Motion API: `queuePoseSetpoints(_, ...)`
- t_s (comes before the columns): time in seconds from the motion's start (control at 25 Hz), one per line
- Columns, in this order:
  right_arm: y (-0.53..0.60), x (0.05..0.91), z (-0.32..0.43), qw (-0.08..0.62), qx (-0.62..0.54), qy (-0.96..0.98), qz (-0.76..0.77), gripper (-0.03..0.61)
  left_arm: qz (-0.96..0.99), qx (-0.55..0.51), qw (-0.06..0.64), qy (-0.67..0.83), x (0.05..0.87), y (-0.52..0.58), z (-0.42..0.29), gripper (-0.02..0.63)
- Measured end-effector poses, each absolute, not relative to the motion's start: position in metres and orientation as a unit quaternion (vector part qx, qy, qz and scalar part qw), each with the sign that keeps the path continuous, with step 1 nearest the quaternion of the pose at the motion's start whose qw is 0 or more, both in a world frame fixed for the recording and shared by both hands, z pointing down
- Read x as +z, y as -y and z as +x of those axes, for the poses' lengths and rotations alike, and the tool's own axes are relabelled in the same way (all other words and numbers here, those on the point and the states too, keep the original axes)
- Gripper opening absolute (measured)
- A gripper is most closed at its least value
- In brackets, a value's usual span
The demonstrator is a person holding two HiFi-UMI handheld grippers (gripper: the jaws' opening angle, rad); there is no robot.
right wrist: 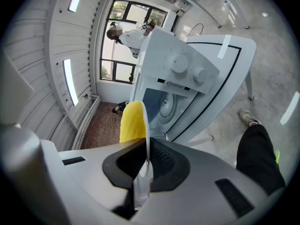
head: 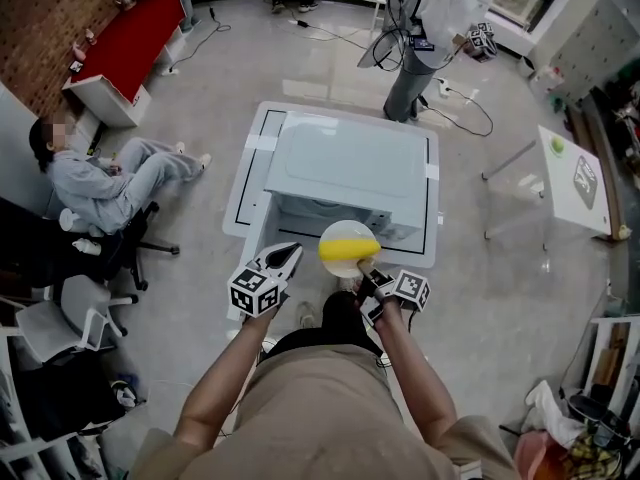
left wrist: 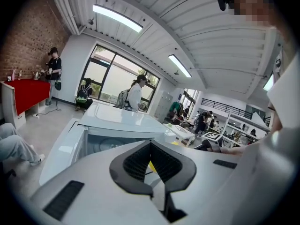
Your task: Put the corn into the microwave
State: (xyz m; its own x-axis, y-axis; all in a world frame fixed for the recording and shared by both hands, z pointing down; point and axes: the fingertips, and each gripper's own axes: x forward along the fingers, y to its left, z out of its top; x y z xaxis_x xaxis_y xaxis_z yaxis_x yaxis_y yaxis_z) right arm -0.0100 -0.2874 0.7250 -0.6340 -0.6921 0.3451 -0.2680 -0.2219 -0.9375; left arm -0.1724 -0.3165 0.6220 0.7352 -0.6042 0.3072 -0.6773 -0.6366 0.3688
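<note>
Right gripper (head: 365, 266) is clamping the near rim of a white plate (head: 345, 234), jaws tight on it. The corn (head: 348, 251) is lying on that plate, hanging just in front of the microwave (head: 345, 163) and not inside it. Left gripper (head: 285, 260) is sitting beside the plate, jaws together with nothing between them. The microwave is standing on a white table (head: 250, 168). Farther out, one person (head: 100, 183) is sitting on the floor and another (head: 435, 28) is standing past the table.
</note>
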Motion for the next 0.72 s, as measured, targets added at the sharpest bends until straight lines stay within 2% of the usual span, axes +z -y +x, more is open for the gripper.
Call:
queuePoseSetpoints(0.4, 0.325, 0.788, -0.020, 0.149, -0.675, -0.590, -0.416, 0.020, 0.897, 0.108, 0.248, 0.349, 0.640, 0.326, -0.168, 0.002)
queuePoseSetpoints(0.72, 0.362, 0.836, -0.035, 0.183, -0.672, -0.573, -0.432, 0.020, 0.893, 0.131, 0.258, 0.345, 0.661, 0.332, -0.167, 0.002)
